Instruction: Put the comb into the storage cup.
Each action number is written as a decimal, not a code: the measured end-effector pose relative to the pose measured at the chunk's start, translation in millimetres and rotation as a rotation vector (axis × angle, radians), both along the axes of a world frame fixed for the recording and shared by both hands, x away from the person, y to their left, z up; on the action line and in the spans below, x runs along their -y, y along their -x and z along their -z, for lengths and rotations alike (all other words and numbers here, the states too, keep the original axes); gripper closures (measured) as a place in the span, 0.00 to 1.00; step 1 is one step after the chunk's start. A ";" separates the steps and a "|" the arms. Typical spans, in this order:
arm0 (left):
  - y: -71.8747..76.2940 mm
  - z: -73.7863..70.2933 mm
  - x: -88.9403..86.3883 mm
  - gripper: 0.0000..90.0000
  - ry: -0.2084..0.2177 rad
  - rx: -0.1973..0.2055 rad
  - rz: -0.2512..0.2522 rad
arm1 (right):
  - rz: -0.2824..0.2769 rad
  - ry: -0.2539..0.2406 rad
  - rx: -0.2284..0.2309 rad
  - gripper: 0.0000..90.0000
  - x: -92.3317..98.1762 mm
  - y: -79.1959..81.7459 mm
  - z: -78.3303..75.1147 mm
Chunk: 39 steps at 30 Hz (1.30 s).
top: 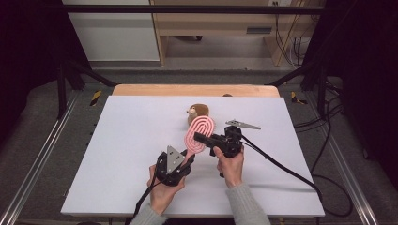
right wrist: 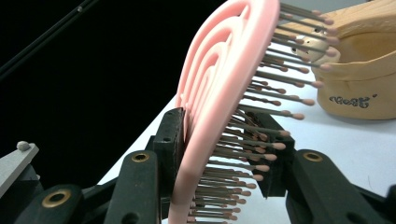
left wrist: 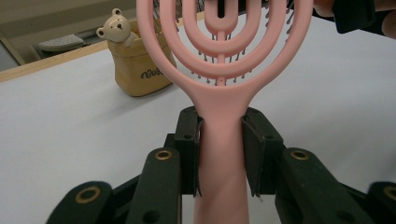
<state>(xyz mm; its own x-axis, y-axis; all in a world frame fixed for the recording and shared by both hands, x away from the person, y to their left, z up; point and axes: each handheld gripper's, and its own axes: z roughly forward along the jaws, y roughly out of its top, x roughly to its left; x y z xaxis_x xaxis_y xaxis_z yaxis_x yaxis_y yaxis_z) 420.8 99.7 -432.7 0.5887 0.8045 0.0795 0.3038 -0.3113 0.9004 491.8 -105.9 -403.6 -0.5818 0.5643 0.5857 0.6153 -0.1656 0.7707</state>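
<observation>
Both tools are on the pink hairbrush [top: 199, 135], which hangs above the white table [top: 122, 154] near its middle, tilted with the head toward the far side. The left gripper [top: 187, 159] is clamped on the handle — in the left gripper view its two pads press the pink stem [left wrist: 221, 140] from either side just below the head. The right gripper [top: 201, 137] comes in from the right and bites the head itself; in the right gripper view one pad lies flat against the smooth back of the head [right wrist: 219, 93] and the other is pushed in among the bristles [right wrist: 261, 154], so it is closed on the brush as well.

Beyond the brush, on the far part of the table, sits a tan pouch with a small bear figure [left wrist: 135, 60], close to the brush head but apart from it.

As I judge it, lifting is done and a two-handed hold is set — the brush is between hands, likely mid-handover. What is left is for one gripper to let go and the other to carry the brush to wherever it belongs.
</observation>
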 end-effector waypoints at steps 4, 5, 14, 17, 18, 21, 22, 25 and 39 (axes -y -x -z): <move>-0.2 0.5 0.4 0.77 -0.003 0.000 0.000 | -0.005 -0.005 -0.002 0.68 0.0 0.8 -0.5; -0.1 0.8 0.5 0.77 -0.004 0.001 -0.001 | -0.007 -0.005 -0.003 0.68 0.0 0.8 -0.5; -0.8 1.1 0.8 0.77 -0.003 -0.001 0.004 | -0.022 -0.017 0.002 0.70 -0.2 2.9 -0.9; -0.9 1.1 0.9 0.77 -0.003 -0.001 0.005 | -0.023 -0.018 0.004 0.70 -0.2 3.3 -1.0; -1.0 1.1 0.9 0.77 -0.002 -0.001 0.006 | -0.023 -0.019 0.004 0.70 -0.2 3.4 -1.1; -1.5 0.7 0.4 0.76 0.007 -0.008 0.011 | -0.026 -0.022 0.004 0.70 0.0 3.7 -1.6; -1.8 0.7 0.5 0.76 0.008 -0.009 0.013 | -0.026 -0.022 0.005 0.70 0.1 3.7 -1.7; -2.4 0.6 0.5 0.76 0.010 -0.016 0.017 | -0.028 -0.021 0.005 0.70 0.1 3.7 -1.6; -4.1 -1.2 1.5 0.68 0.021 -0.021 0.024 | -0.029 -0.025 0.013 0.70 1.5 3.8 -3.7</move>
<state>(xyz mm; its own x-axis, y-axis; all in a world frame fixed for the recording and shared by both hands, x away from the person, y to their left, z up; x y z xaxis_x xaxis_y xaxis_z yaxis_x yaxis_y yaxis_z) 424.9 98.2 -431.6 0.6094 0.7913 0.0499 0.3156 -0.2998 0.9003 488.0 -107.5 -399.9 -0.6051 0.5326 0.5918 0.6101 -0.1673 0.7744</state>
